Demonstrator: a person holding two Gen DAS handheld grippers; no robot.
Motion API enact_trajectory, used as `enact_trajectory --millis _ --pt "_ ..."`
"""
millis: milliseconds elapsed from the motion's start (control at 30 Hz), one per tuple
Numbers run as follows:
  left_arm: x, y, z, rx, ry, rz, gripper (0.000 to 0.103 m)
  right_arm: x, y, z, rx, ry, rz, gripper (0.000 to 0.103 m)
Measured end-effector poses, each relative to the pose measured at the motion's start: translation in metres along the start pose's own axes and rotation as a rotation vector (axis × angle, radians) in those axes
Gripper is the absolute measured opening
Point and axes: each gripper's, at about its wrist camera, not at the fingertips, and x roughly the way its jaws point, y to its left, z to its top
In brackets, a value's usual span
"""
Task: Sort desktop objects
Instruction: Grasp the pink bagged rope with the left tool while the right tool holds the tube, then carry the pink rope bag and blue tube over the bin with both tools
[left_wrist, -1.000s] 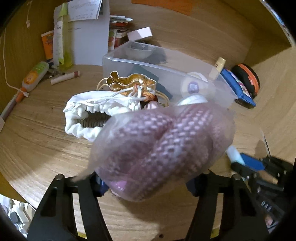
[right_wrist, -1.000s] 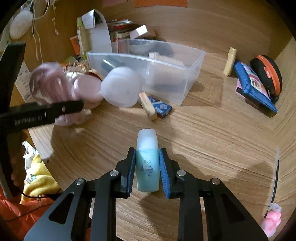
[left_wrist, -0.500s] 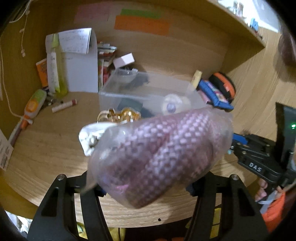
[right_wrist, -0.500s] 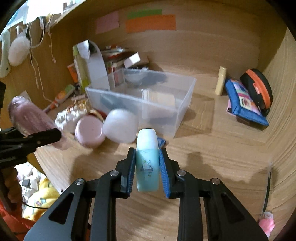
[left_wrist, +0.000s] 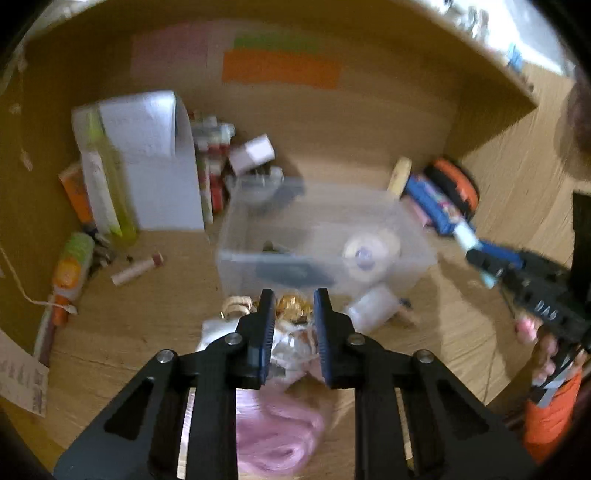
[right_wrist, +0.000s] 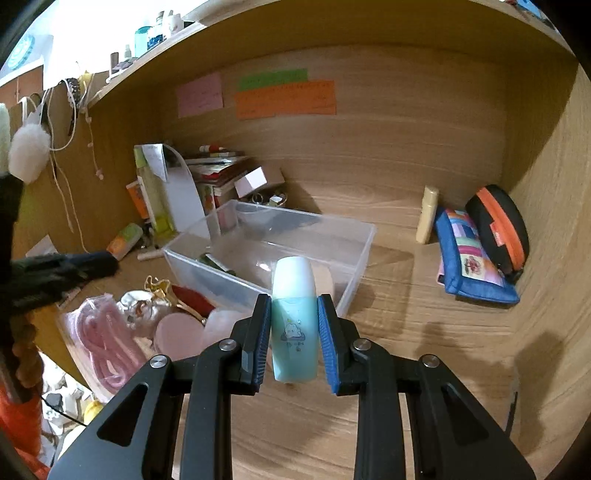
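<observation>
Sorting partly done: clear plastic bin (right_wrist: 354, 236) on wooden desk (right_wrist: 424, 332) holding few items, right gripper (right_wrist: 294, 332) clenched on upright teal lotion bottle (right_wrist: 294, 317), left gripper (left_wrist: 294, 332) released, empty, above bagged pink cord (right_wrist: 105, 339).

Teal bottle (right_wrist: 294, 325), white cap, upright, clamped; clear bin (right_wrist: 354, 254) at its 12 o'clock; bagged pink cord (right_wrist: 105, 341) at 9 o'clock.

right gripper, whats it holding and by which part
The right gripper holds a small teal bottle with a white cap, upright, clamped across the sides of its teal body below the cap.
</observation>
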Motion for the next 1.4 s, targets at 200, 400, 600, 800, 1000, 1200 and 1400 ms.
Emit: enact_trajectory --millis 200,400,600,800,1000,1200,1400 --pt "-0.007 0.015 -0.029 -0.011 0.003 0.049 0.034 0.016 0.004 -0.006 -0.001 0.042 0.001 0.023" --pt "-0.028 0.04 -0.064 -0.097 -0.003 0.177 0.077 0.031 0.001 0.002 0.021 0.054 0.005 0.023" --pt "-0.008 0.055 -0.094 -0.206 0.128 0.179 0.077 0.047 0.004 0.013 0.008 0.058 0.009 0.023" --pt "0.004 0.062 -0.114 -0.341 0.163 0.24 0.095 0.059 0.005 0.024 -0.021 0.059 -0.011 0.023" --pt "0.015 0.06 -0.108 -0.367 0.194 0.196 0.101 0.077 -0.003 0.036 -0.023 0.077 -0.036 0.023" --pt "0.035 0.035 -0.096 -0.175 0.229 0.312 0.102 0.099 -0.008 0.041 -0.023 0.114 -0.073 0.023" --pt "0.021 0.043 -0.095 -0.166 0.163 0.319 0.078 0.114 -0.009 0.043 -0.018 0.145 -0.057 0.023"
